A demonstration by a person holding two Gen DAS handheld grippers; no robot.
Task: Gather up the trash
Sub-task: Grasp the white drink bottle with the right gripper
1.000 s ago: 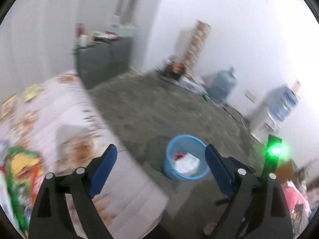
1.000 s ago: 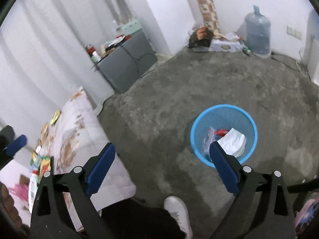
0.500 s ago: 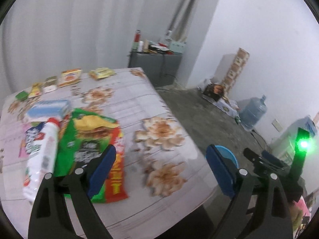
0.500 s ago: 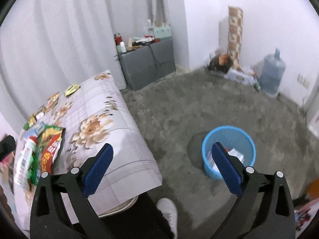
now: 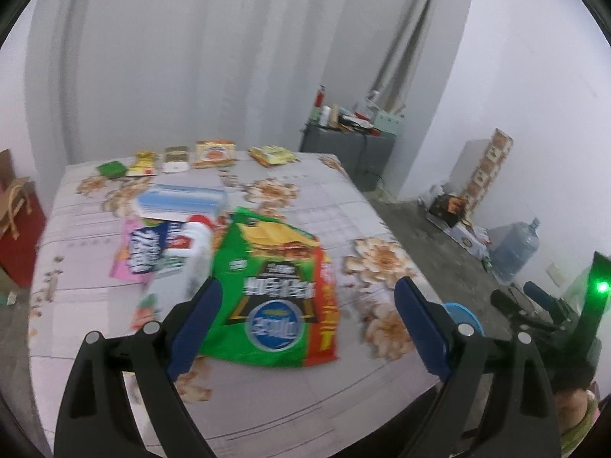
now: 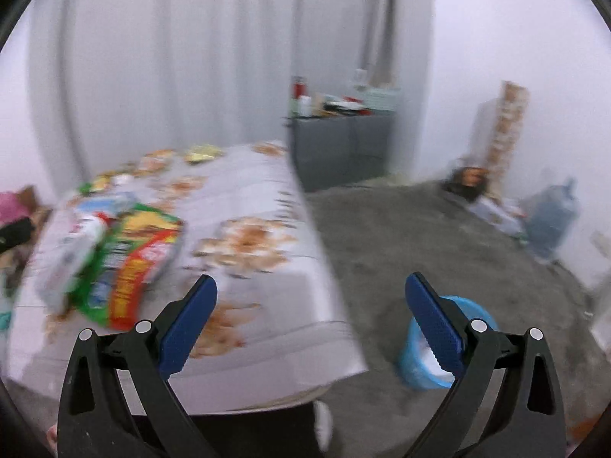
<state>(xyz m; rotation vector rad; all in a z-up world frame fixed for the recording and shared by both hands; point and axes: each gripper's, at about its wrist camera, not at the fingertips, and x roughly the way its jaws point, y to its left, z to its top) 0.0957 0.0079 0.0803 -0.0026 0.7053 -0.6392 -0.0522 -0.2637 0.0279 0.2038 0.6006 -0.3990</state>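
Note:
A large green and red snack bag point(image 5: 278, 290) lies flat on the flowered tablecloth point(image 5: 343, 206), with a white bottle point(image 5: 179, 267) beside its left edge and a pink wrapper point(image 5: 133, 252) under that. My left gripper point(image 5: 305, 324) hovers open just above the bag's near end, holding nothing. The blue trash basket point(image 6: 427, 358) stands on the floor right of the table, partly behind my right fingers. My right gripper point(image 6: 311, 316) is open and empty over the table's right corner; its view is blurred, with the snack bag point(image 6: 126, 263) to its left.
A light blue box point(image 5: 183, 198) and several small packets point(image 5: 214, 152) lie at the table's far side. A grey cabinet point(image 5: 351, 152) with clutter stands by the curtain. A water jug point(image 5: 515, 252) and boxes sit on the concrete floor by the wall. A shoe point(image 6: 324, 423) shows below.
Both views have swung up and left, from the basket on the floor to the table. The left gripper now hangs over the snack bag. Both stay open.

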